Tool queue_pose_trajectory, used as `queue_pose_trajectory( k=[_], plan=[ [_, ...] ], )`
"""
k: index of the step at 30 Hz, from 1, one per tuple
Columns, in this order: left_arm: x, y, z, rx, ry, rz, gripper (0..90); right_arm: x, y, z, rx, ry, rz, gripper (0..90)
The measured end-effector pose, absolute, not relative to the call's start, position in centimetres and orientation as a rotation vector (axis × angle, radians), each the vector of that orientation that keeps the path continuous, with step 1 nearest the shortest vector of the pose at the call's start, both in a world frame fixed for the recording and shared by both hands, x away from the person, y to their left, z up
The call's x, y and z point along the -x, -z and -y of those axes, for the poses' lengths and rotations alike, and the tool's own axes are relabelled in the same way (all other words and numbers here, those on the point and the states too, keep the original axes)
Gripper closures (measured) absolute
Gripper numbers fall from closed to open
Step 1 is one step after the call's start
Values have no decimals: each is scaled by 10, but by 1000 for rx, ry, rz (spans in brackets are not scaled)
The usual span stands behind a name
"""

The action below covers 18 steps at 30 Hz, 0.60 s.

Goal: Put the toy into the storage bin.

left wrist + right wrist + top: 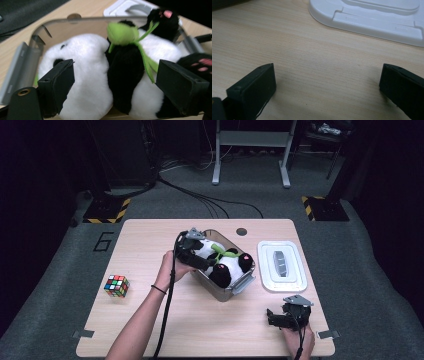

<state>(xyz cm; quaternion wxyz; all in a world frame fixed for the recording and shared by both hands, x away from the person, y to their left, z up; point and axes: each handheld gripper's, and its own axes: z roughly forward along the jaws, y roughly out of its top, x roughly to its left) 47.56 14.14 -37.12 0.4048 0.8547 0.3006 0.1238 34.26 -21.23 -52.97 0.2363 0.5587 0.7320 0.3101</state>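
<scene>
A black and white plush panda [226, 264] with a green scarf lies inside a clear plastic box [231, 293] at the table's middle. My left gripper [204, 262] reaches into the box from its left side. In the left gripper view its jaws stand wide apart on either side of the panda's [87, 75] body, and the left gripper [115, 86] is open; the pads do not squeeze the plush. Near the front right corner my right gripper [273, 318] rests low over bare wood, and the right gripper [327, 92] is open with nothing between its jaws.
The box's white lid [282, 266] lies flat to the right of the box, and its near edge shows as the lid [372, 17] ahead of my right gripper. A colourful puzzle cube [116, 285] sits at the table's left. A round cable hole [242, 231] is behind the box.
</scene>
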Motion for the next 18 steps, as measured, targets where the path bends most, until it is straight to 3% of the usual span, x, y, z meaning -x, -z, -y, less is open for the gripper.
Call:
queue_pose_trajectory(
  k=[8,18],
  plan=[
    [-462,349,-140,-2138,-325,-724,130,-343,530,212,-1532,-850,-2007,0],
    [-460,364,-130,-2225,-326,-735,122,-343,530,212,-1532,-850,-2007,0]
  ],
)
